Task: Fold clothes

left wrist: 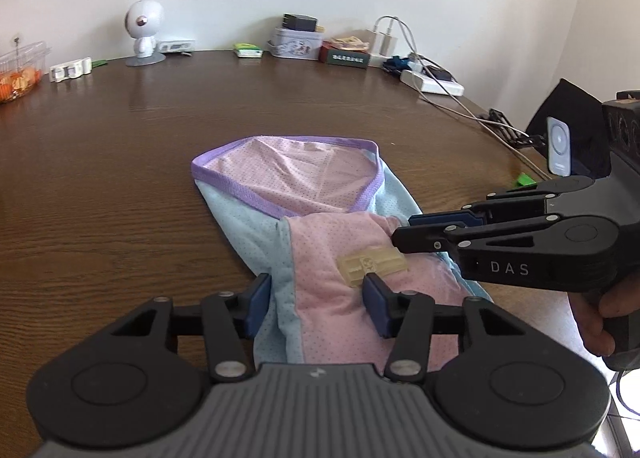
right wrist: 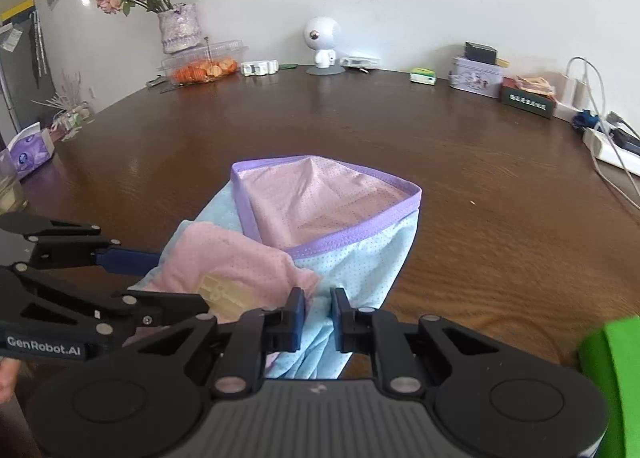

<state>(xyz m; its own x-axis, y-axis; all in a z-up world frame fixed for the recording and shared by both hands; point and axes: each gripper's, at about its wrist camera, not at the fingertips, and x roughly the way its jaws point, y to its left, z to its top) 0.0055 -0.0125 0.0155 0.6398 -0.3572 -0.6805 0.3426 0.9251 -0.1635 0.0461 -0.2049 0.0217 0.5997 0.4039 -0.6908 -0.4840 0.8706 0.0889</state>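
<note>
A small pink and light-blue garment (left wrist: 288,177) (right wrist: 320,209) with purple trim lies on the brown wooden table (left wrist: 120,161) (right wrist: 480,217), its near end folded over to show a yellowish label (left wrist: 372,262) (right wrist: 224,290). My left gripper (left wrist: 318,306) (right wrist: 180,282) straddles the garment's near end; its jaws stand apart with the pink flap between them. My right gripper (right wrist: 318,318) (left wrist: 404,230) comes in from the right and is shut on the cloth at the folded flap's right edge. A hand holds its grip at the left wrist view's right edge.
Along the far table edge stand a white figurine (left wrist: 144,29), a tin box (left wrist: 296,41), a power strip with cables (left wrist: 432,81) and a plastic food box (left wrist: 20,69). A flower vase (right wrist: 180,29) and tissue box (right wrist: 30,151) sit far left; a green object (right wrist: 612,378) near right.
</note>
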